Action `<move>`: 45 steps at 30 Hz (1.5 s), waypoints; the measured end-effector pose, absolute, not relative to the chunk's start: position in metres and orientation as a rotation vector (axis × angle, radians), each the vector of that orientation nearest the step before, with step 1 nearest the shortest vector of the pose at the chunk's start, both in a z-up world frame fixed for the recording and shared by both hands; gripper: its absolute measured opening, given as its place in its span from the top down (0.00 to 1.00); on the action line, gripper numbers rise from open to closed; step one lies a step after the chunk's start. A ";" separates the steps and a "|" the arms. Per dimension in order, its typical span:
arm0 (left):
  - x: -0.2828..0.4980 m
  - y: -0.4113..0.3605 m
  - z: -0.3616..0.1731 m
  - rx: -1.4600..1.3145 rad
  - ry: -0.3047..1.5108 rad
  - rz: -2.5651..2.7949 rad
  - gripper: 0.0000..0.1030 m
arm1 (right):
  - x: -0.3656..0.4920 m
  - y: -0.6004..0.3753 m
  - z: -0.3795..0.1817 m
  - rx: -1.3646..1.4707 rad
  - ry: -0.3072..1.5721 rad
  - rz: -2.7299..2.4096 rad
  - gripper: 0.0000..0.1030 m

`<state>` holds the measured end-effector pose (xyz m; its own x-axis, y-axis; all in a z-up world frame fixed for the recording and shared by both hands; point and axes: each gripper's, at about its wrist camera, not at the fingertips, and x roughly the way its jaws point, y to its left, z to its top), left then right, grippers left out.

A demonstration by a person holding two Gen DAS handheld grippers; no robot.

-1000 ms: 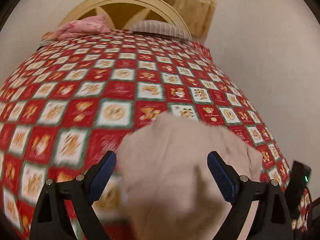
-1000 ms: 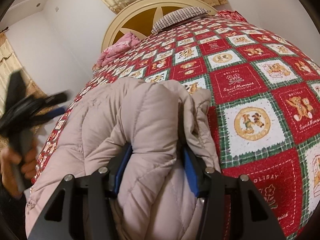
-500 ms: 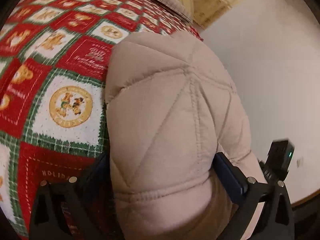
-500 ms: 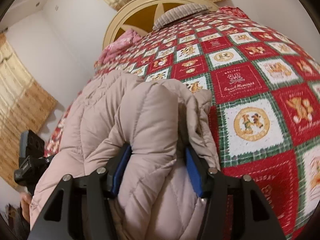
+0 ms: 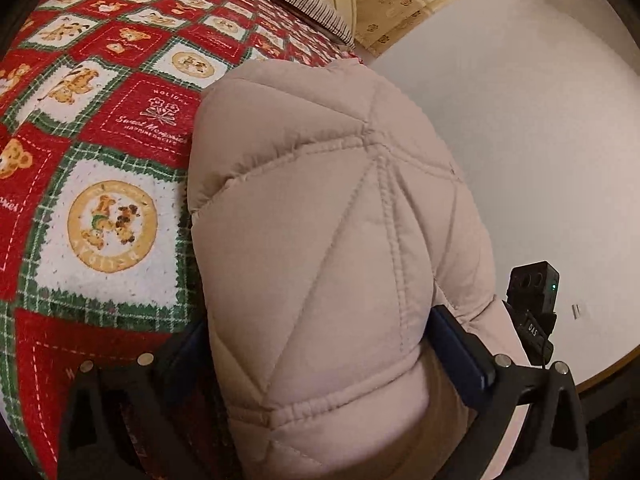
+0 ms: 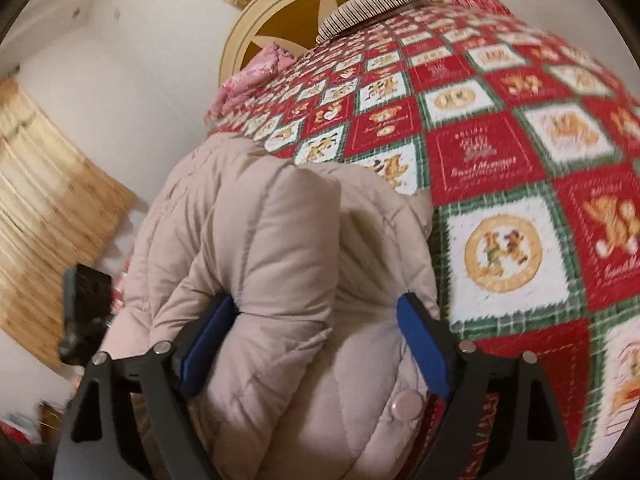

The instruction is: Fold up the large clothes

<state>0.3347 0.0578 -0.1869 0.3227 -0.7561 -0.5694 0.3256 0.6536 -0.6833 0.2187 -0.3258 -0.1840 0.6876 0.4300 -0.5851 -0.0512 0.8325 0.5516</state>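
Observation:
A beige quilted puffer jacket (image 5: 320,240) lies bunched at the near edge of the bed. In the left wrist view its padded bulk fills the gap of my left gripper (image 5: 320,320), whose jaws stand wide open around it; the left finger is partly hidden behind the fabric. In the right wrist view a thick fold of the same jacket (image 6: 280,248) sits between the blue pads of my right gripper (image 6: 316,300). Those jaws are opening, and the right pad (image 6: 420,340) stands off the fabric. A snap button (image 6: 404,404) shows near that pad.
A red, green and white patchwork bedspread (image 5: 108,216) with bear prints covers the bed. A striped pillow (image 6: 376,4), a pink cloth (image 6: 256,72) and a round cream headboard (image 6: 280,28) are at the far end. White wall (image 5: 520,140) and curtains flank the bed.
My left gripper dropped and rolled down over the jacket, which now fills its gap. The right jaws spread apart off the fold they were pinching.

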 end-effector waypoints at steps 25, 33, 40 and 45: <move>0.341 0.057 -0.194 -0.497 0.937 -0.871 0.04 | 0.223 -0.305 -0.197 0.578 0.874 0.456 0.14; 0.302 0.062 -0.169 -0.500 0.907 -0.937 0.07 | 0.165 -0.285 -0.177 0.609 0.825 0.411 0.45; 0.255 0.032 -0.130 -0.452 0.867 -1.084 0.07 | 0.091 -0.292 -0.149 0.699 0.708 0.402 0.53; 0.231 -0.016 -0.105 -0.386 0.847 -1.210 0.07 | 0.039 -0.314 -0.124 0.728 0.603 0.331 0.54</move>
<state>0.2311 -0.0156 -0.1051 0.1053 -0.9258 -0.3630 0.6576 0.3387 -0.6730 0.0389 -0.3136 -0.1242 0.7825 0.4805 -0.3960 -0.0769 0.7057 0.7043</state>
